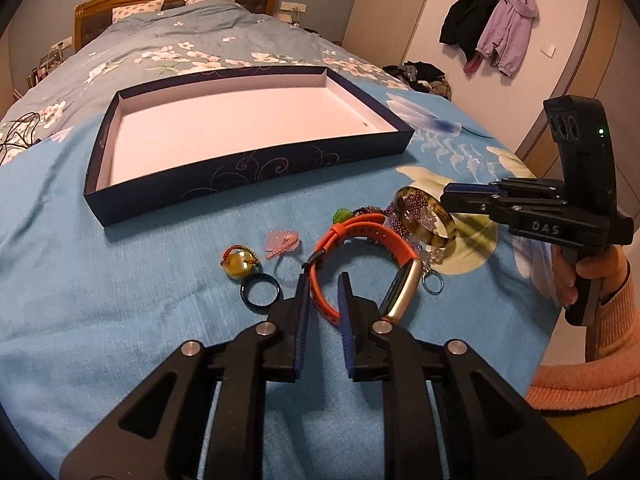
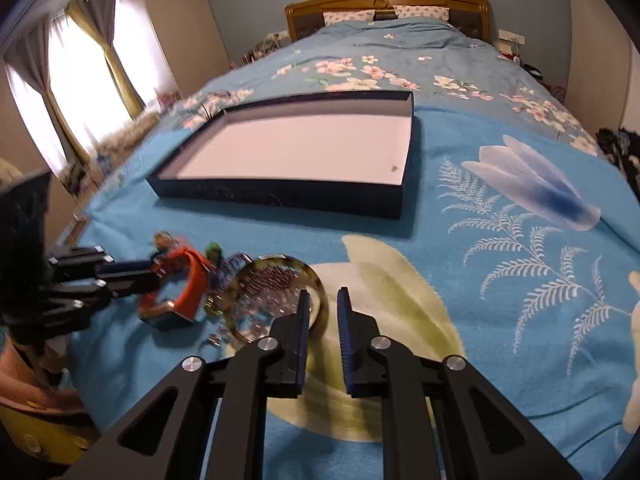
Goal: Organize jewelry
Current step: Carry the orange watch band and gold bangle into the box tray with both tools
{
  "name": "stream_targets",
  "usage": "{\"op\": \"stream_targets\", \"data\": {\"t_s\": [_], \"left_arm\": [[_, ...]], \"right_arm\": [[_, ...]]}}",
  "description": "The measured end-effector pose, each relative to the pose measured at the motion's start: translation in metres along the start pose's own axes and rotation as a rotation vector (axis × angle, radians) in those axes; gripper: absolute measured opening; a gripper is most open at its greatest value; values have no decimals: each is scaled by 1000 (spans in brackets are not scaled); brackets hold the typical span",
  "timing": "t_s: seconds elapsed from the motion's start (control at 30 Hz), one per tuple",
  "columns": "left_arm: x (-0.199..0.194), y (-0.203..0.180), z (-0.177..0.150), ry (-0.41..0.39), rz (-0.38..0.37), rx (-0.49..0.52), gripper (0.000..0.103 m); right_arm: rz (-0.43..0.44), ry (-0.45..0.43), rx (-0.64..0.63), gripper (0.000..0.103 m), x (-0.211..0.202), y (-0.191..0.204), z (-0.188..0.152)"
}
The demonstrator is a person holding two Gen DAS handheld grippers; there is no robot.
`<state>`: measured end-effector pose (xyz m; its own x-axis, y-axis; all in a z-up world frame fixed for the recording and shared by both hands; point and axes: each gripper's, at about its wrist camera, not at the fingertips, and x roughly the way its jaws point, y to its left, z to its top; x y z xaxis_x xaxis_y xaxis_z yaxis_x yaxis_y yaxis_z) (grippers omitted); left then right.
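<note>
The blue bed cover [image 1: 120, 280] is soft, so do not push down hard; a piece can sink into the cloth and slip from the pads. The dark box [image 1: 248, 172] lies open behind the jewelry, and its white floor looks bare except for one tiny speck. It seems to be the place for every piece.

Your left gripper [image 1: 325, 300] stands only a little parted, with the strap of the orange watch band [image 1: 360, 236] between its jaws. The pads do not seem to press on it yet. Close on the flat of the strap, away from the gold case, and lift slowly, because the band lies against the pile of beads [image 1: 400, 224] and may pull them.

Your right gripper [image 2: 322, 312] is also narrowly parted and holds nothing. The near rim of the amber bangle [image 1: 432, 242] sits just at its left finger. Take the rim across its thickness. A smooth, hard ring probably slides from a weak pinch.

I think it is better to carry one piece at a time. Leave the yellow bead pendant [image 1: 239, 262], the pink piece [image 1: 280, 242] and the black ring [image 1: 245, 294] for later; they lie apart on the cloth and will need more careful pinching.
</note>
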<state>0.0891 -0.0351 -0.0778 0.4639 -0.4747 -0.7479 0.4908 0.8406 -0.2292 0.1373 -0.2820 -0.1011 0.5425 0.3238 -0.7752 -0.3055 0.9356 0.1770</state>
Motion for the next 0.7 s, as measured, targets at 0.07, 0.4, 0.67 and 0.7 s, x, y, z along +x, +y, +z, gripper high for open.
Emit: {"op": "stream_targets", "data": {"t_s": [0.07,0.4,0.67,0.7], "left_arm": [[2,0,-1,7,4,0,24],[8,-2,-1,7,25,3,6],[-7,-4,8,-56,21,37,5],[-11,-3,11,-66,18,35,5]], "right_arm": [[3,23,-11,11,7,3,0],[-21,-2,-33,4,7,5,-1],[28,-121,16,4,-21,-2,11],[29,-132,13,4,-22,-2,15]]}}
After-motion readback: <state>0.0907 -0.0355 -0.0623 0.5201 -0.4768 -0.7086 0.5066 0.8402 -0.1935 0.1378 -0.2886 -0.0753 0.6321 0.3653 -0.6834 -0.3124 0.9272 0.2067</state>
